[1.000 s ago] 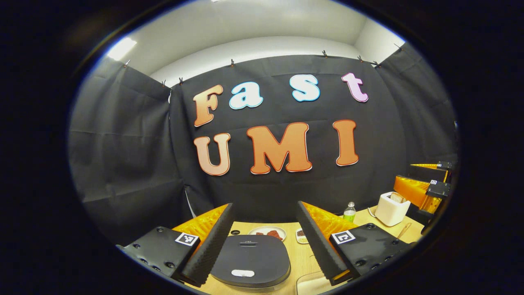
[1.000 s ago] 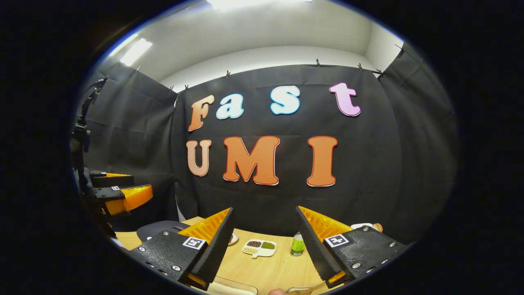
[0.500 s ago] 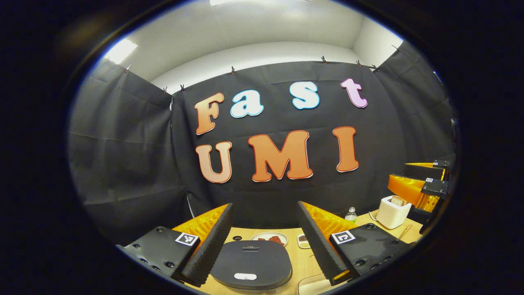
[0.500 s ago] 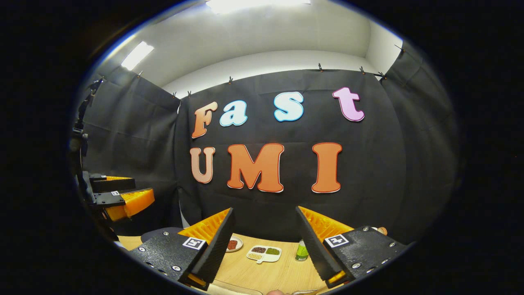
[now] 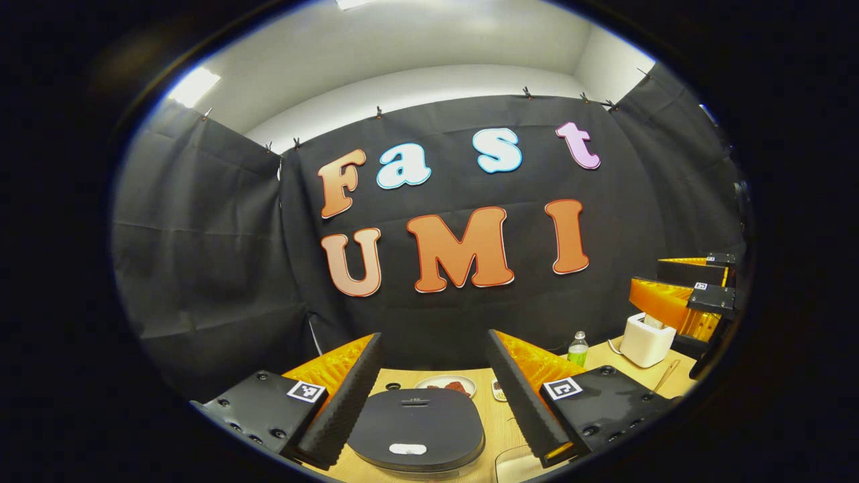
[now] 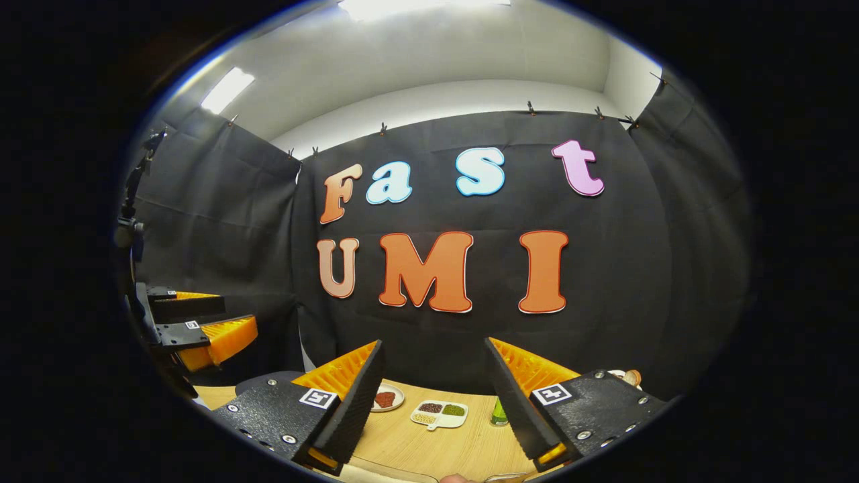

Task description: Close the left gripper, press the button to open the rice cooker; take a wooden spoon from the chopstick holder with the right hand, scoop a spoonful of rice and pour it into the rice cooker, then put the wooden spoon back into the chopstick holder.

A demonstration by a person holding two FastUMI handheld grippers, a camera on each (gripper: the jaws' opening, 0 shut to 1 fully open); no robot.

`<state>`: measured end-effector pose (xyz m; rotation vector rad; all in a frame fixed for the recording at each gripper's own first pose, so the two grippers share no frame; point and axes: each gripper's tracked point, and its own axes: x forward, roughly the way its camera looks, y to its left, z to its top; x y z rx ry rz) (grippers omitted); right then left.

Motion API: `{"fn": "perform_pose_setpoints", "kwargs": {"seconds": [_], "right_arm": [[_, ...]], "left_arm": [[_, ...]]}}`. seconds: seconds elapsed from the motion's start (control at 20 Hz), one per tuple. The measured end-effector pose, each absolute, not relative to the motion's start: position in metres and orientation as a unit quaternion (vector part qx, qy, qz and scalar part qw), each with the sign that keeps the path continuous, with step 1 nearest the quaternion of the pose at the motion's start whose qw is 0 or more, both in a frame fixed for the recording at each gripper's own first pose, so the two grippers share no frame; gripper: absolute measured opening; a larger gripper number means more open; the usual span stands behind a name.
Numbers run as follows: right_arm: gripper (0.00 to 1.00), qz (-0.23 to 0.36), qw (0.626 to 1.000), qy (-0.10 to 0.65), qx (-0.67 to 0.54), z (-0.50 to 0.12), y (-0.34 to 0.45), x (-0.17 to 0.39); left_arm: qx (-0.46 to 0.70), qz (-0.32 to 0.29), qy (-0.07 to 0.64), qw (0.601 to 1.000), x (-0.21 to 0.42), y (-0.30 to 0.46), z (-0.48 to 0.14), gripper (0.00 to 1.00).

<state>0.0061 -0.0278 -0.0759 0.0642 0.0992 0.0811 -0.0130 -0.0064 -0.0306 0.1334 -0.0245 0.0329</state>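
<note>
Left hand-held gripper point(image 5: 429, 396) hangs spread above the shut rice cooker point(image 5: 416, 429) on the worktop point(image 5: 493, 419); its jaws should be pressed together before it comes down squarely on the pale button point(image 5: 407, 449). Right hand-held gripper point(image 6: 433, 402) waits spread and empty

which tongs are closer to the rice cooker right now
Left. The left tongs hang open just above the closed rice cooker, its lid between their fingers. The right tongs are off to the side, with the cooker at their far left.
</note>
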Motion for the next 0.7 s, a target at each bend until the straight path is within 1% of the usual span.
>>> {"fn": "perform_pose_setpoints", "kwargs": {"seconds": [0.15,0.2,0.25,0.3,0.45,0.5,0.6,0.65,0.7], "right_arm": [[0.90,0.042,0.998,0.049,0.027,-0.075,-0.025,0.006],[0.90,0.043,0.998,0.049,0.027,-0.075,-0.023,0.007],[0.90,0.044,0.997,0.049,0.027,-0.076,-0.021,0.007],[0.90,0.045,0.997,0.049,0.029,-0.075,-0.019,0.008],[0.90,0.046,0.997,0.049,0.032,-0.074,-0.013,0.010],[0.90,0.046,0.997,0.049,0.032,-0.074,-0.012,0.010],[0.90,0.046,0.997,0.049,0.031,-0.073,-0.008,0.011],[0.90,0.047,0.997,0.049,0.031,-0.072,-0.007,0.012],[0.90,0.046,0.997,0.049,0.031,-0.072,-0.007,0.011]], "left_arm": [[0.067,0.019,-0.016,0.997,-0.016,-0.007,-0.031,0.97],[0.068,0.019,-0.016,0.997,-0.015,-0.005,-0.032,1.00],[0.068,0.019,-0.017,0.997,-0.016,-0.004,-0.032,0.97],[0.068,0.018,-0.017,0.997,-0.017,-0.003,-0.033,0.97],[0.071,0.019,-0.018,0.997,-0.019,0.000,-0.033,1.00],[0.072,0.020,-0.019,0.997,-0.019,0.003,-0.031,0.96],[0.071,0.019,-0.020,0.997,-0.020,0.005,-0.032,0.96],[0.070,0.018,-0.021,0.997,-0.020,0.006,-0.032,0.97],[0.071,0.018,-0.020,0.997,-0.020,0.006,-0.032,1.00]]}}
